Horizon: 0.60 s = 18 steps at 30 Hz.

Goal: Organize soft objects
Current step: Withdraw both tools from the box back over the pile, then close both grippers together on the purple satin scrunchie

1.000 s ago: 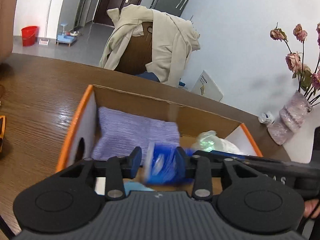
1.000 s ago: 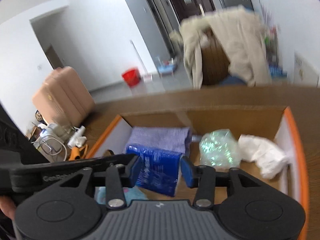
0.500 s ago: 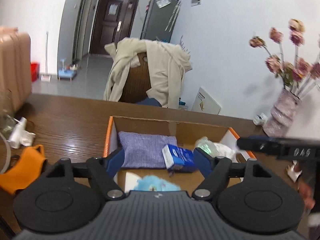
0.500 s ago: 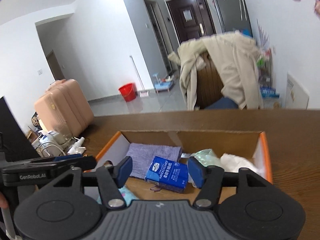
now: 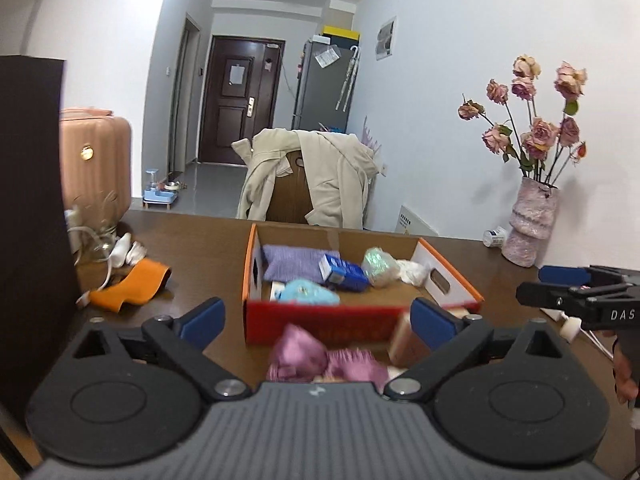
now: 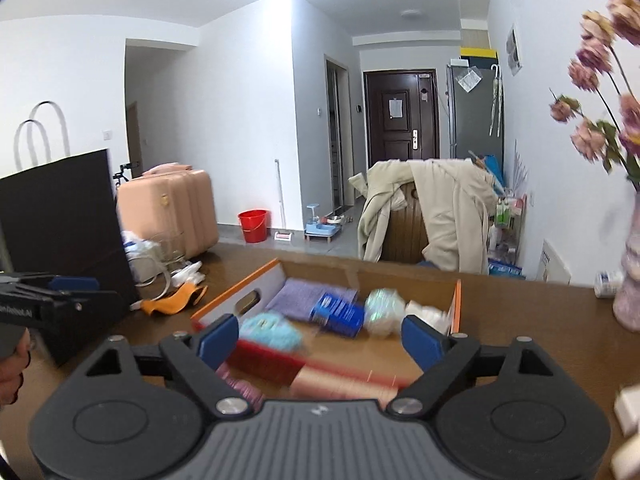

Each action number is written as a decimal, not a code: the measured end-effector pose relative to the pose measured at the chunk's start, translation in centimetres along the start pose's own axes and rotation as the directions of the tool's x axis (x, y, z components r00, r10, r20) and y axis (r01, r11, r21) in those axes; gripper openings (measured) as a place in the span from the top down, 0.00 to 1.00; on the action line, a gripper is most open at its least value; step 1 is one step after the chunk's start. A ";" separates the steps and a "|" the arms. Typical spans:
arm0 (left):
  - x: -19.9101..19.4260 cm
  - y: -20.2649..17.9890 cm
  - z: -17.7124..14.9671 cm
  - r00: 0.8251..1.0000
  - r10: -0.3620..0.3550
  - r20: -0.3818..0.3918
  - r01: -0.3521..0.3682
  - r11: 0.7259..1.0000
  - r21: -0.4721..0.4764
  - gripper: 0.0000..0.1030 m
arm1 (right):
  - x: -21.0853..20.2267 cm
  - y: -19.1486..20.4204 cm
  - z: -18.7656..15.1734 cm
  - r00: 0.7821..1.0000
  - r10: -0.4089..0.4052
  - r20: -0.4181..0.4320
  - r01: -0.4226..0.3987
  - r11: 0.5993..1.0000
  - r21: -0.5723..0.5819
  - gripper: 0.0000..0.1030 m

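Tissue pack [image 5: 344, 274] lay mid-frame inside the orange box [image 5: 448, 280], leaning on the purple cloth [image 5: 294, 258], because you had let it go there. Your left gripper [image 5: 316, 318] and right gripper [image 6: 320, 338] had just been opening and stood wide and empty, low in frame, likely freed for the pink cloth [image 5: 316, 358].

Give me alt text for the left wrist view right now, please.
The left hand-held gripper hangs open and empty in front of an orange cardboard box holding a purple cloth, blue tissue pack and other soft items. A pink fabric piece lies below the fingers.
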<state>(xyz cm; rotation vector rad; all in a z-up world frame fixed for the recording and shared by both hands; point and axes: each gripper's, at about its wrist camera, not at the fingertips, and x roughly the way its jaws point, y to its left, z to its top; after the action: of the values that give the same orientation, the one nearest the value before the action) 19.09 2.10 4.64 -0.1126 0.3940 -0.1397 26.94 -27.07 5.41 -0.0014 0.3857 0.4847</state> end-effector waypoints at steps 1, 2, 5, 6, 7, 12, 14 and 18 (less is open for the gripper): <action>-0.8 -0.2 -0.9 1.000 0.016 0.007 -0.016 1.000 0.005 0.01 | -0.9 0.3 -1.0 1.000 0.004 0.003 -0.004 1.000 0.005 0.14; -1.5 -0.5 -1.8 0.999 0.036 0.011 -0.037 0.999 0.010 0.00 | -1.7 0.7 -1.9 1.000 0.006 0.006 -0.006 1.000 0.007 0.14; -2.7 -0.9 -4.4 0.998 0.051 -0.023 -0.051 0.999 -0.006 0.00 | -3.8 1.5 -4.8 1.000 0.004 0.005 -0.004 1.000 0.017 0.14; -2.9 -1.0 -5.1 0.998 0.047 -0.046 -0.048 0.999 -0.010 0.00 | -4.3 1.7 -5.6 1.000 0.010 0.000 -0.010 1.000 0.023 0.13; -2.9 -1.1 -5.7 0.997 0.048 -0.067 -0.048 0.999 -0.005 0.00 | -4.9 1.8 -6.6 1.000 0.016 -0.006 -0.015 0.999 0.037 0.13; -3.3 -1.4 -7.2 0.990 0.106 -0.090 -0.104 0.994 0.017 0.00 | -6.5 1.9 -9.8 0.999 0.027 -0.048 -0.022 0.995 0.099 0.13; -3.4 -1.4 -7.4 0.990 0.105 -0.092 -0.104 0.995 0.010 0.00 | -6.8 1.5 -10.6 0.998 0.003 -0.064 0.004 0.994 0.111 0.13; -3.1 -1.7 -7.9 0.990 0.097 -0.104 -0.097 0.995 0.008 0.00 | -7.1 1.0 -11.4 0.996 -0.016 -0.083 0.026 0.992 0.127 0.13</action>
<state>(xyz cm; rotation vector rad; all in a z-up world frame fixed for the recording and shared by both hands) 13.00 0.29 -1.20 -0.0834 0.5028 -0.0501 16.62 -30.49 -2.54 0.0987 0.4964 0.4391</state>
